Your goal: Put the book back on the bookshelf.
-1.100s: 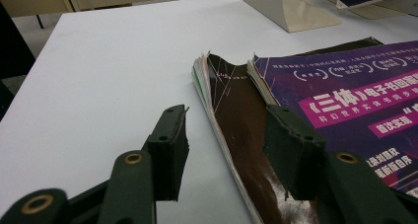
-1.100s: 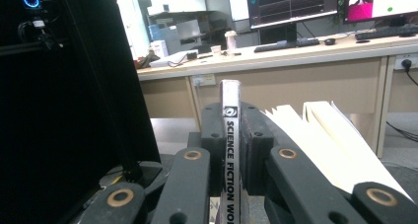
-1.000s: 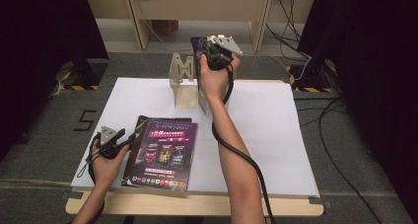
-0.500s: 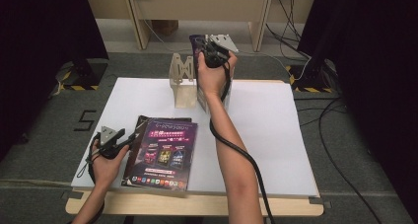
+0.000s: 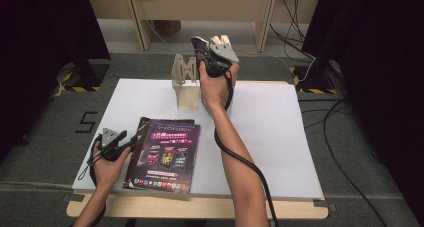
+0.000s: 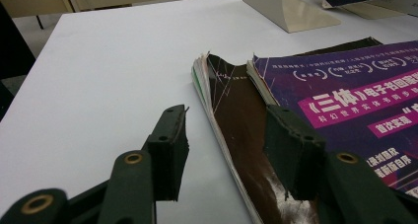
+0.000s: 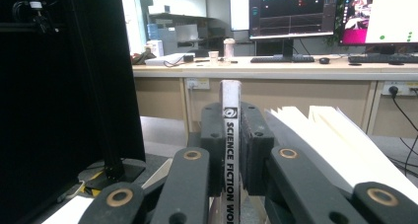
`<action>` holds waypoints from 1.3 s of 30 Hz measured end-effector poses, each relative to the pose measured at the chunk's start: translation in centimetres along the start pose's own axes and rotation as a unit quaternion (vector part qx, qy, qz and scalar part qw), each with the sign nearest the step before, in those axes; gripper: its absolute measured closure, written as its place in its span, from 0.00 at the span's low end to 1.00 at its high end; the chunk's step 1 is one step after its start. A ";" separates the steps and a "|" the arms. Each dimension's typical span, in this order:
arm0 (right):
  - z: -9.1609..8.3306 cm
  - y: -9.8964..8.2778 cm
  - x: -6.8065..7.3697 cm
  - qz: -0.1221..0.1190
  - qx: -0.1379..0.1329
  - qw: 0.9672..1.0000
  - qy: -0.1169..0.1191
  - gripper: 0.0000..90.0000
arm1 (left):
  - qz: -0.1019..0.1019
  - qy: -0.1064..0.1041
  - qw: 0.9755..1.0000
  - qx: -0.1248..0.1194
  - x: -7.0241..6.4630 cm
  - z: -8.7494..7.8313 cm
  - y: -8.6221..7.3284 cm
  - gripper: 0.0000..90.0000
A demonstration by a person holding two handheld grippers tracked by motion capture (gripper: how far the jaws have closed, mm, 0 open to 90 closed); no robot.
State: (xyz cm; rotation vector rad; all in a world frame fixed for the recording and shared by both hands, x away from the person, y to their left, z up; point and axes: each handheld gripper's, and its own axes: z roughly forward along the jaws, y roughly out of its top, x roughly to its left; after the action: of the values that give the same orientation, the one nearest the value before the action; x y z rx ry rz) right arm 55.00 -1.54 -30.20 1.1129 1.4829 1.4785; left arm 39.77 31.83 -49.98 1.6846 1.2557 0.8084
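My right gripper (image 7: 230, 150) is shut on the white spine of a magazine (image 7: 230, 115) printed "SCIENCE FICTION", held upright, its pages (image 7: 340, 140) fanning out to the right. In the high view this right gripper (image 5: 209, 54) holds that magazine (image 5: 198, 43) above the back of the table, beside a metal bookend (image 5: 185, 84). A purple-covered magazine (image 6: 355, 95) lies on a dark one (image 6: 236, 110) at the front left. My left gripper (image 6: 226, 150) is open, one jaw over the bare table and the other over the dark magazine's edge, at the left side of the stack (image 5: 165, 154).
The white table (image 5: 280, 132) has bare room to the right of the stack. The bookend (image 6: 286, 9) stands at the back centre. Cables trail on the floor to the right (image 5: 345, 137). Desks with monitors (image 7: 291, 12) stand beyond the table.
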 end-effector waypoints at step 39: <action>-10.2 -2.8 -2.1 -0.035 0.073 0.996 0.028 0.91 | 0.009 0.006 1.000 0.002 -0.2 -0.1 0.0 0.57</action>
State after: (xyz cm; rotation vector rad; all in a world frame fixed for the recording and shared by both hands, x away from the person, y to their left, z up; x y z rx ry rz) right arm 45.90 -6.88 -32.63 1.1007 1.6748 1.3812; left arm 39.64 31.61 -49.94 1.6984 1.2526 0.8280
